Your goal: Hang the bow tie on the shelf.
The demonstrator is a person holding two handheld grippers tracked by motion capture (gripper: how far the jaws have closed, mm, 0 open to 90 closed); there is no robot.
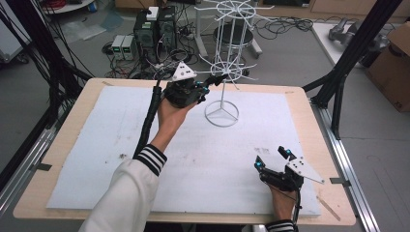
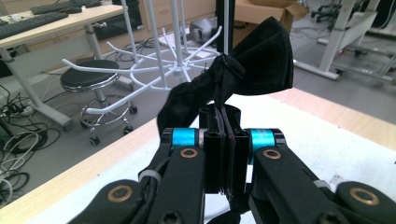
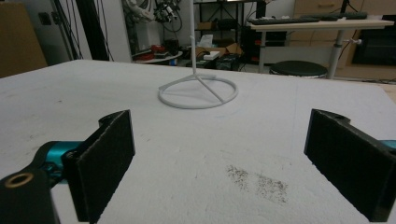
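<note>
A white wire rack (image 1: 223, 67) with radiating hooks stands on a ring base (image 1: 221, 115) at the back middle of the table; its base (image 3: 198, 92) also lies ahead in the right gripper view. My left gripper (image 1: 209, 88) is raised beside the rack's lower hook ring, shut on a black cloth (image 2: 243, 70) that sticks up and forward toward the white hooks (image 2: 154, 70). The left gripper (image 2: 225, 140) has its jaws pressed together on the cloth. My right gripper (image 1: 273, 157) rests low near the table's front right, open, with nothing between its pads (image 3: 105, 158).
A white mat (image 1: 121, 145) covers most of the wooden table (image 1: 309, 125). Behind the table are a black stool (image 1: 232, 34), computer boxes and cables (image 1: 150, 34) on the floor. A black frame post (image 1: 353, 53) rises at the right, with cardboard boxes (image 1: 394, 67) beyond.
</note>
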